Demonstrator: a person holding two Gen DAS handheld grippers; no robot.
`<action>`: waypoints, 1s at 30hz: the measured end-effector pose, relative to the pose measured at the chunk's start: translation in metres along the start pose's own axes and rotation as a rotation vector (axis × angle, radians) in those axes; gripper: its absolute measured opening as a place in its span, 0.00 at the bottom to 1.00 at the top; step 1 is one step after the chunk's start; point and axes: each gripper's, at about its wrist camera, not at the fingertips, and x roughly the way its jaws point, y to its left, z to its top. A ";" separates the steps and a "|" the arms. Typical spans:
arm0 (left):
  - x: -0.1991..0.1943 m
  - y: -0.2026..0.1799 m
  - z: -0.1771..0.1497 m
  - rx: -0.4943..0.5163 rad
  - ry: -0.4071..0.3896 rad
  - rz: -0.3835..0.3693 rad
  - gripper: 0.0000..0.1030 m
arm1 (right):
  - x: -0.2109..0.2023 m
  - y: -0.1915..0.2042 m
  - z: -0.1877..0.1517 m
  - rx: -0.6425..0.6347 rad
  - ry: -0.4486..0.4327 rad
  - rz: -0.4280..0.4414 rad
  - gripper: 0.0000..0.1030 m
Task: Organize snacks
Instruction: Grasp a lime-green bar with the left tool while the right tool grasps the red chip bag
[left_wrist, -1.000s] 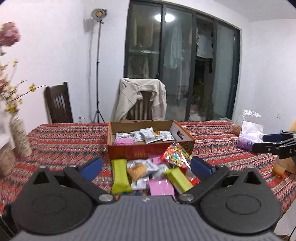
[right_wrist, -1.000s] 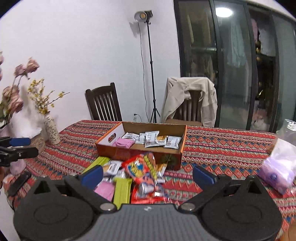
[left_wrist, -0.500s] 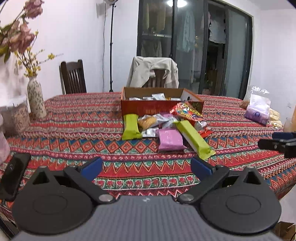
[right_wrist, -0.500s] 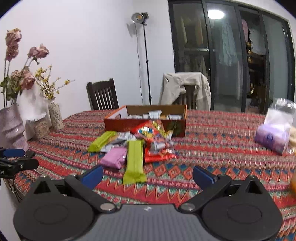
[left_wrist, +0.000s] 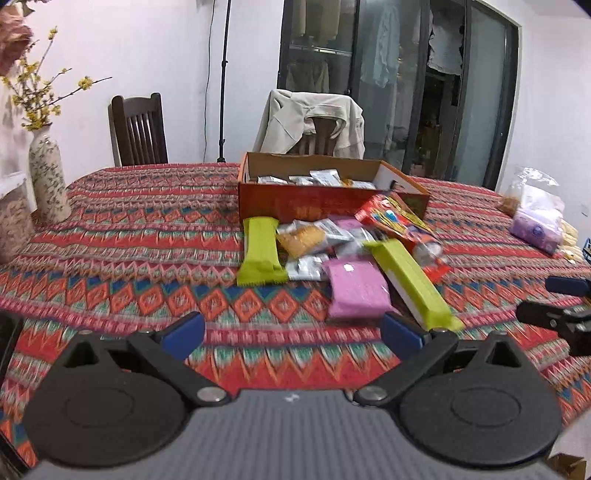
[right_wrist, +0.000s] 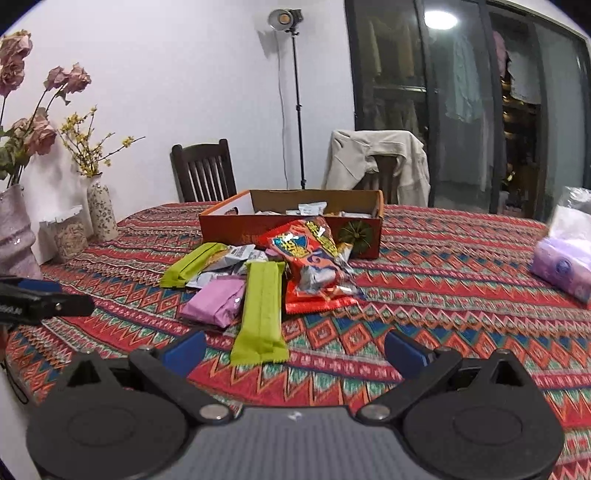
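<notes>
Both views closer to the snack pile than half a second ago, after pulling back low from the higher look a second ago; pile and cardboard box unmoved throughout. Reads as approach for a first pick, nothing sorted in this stretch.

Left gripper spread wide, nothing between the pads, hovering over the patterned tablecloth just near of the pile. Right gripper likewise spread and empty, nearest tip of a green bar just ahead.

Pile lying loose on the cloth, touching the near wall of the box, centre of table.

Count, left view:
- green bars: 2, second one on pile's left
- pink packet: 1 clear, maybe another behind
- red bag: 1 on top, another red wrapper under it
- silver sachets: several, overlapping, no exact count
- box: 1, some sachets already inside, number hidden by wall

Off to far right: purple pack, 1. Far left: vase, 1 in left view, more in right.
</notes>
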 end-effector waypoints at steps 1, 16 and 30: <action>0.010 0.002 0.005 0.006 -0.008 0.009 1.00 | 0.007 -0.002 0.003 -0.003 0.000 -0.002 1.00; 0.174 0.037 0.061 -0.010 0.097 0.008 0.75 | 0.158 -0.030 0.060 -0.014 0.035 0.066 0.84; 0.189 0.042 0.053 -0.006 0.075 -0.007 0.36 | 0.208 -0.045 0.059 0.060 0.073 0.127 0.57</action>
